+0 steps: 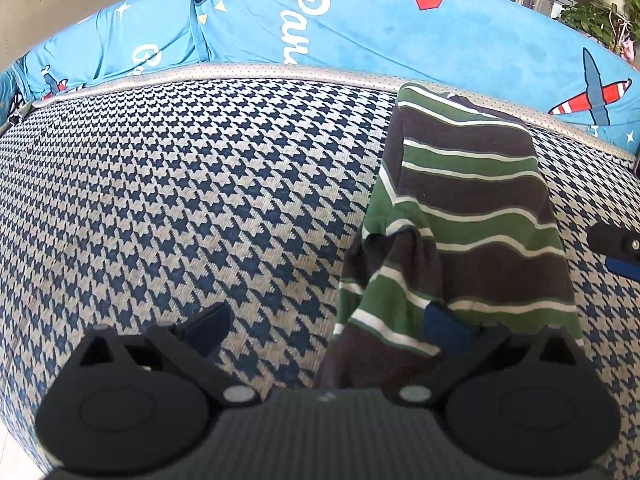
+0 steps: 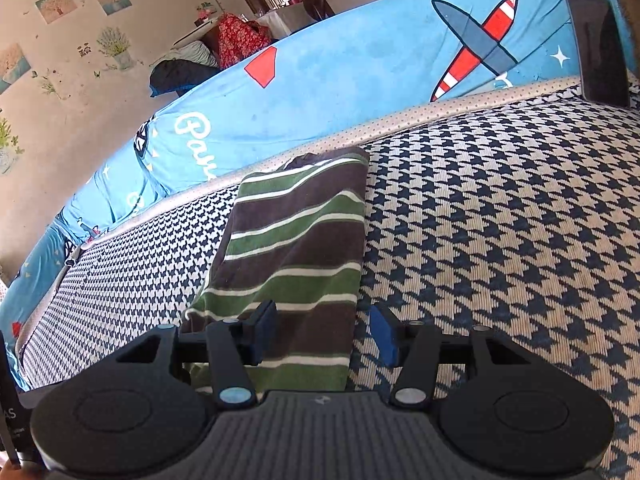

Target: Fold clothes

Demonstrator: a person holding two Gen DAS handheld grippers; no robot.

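Striped green-and-brown garment [image 2: 296, 248]: folded into a long strip on the houndstooth cushion [image 2: 500, 220], far end near the blue backrest [image 2: 360, 80]. My left tongs [image 1: 326, 328] stand open beside its bunched edge; my right tongs [image 2: 322, 330] stand open over its near end, gripping nothing, likely placed for the next fold.

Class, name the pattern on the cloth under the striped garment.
Navy-and-beige houndstooth on the cloth, clearest in the left wrist view.
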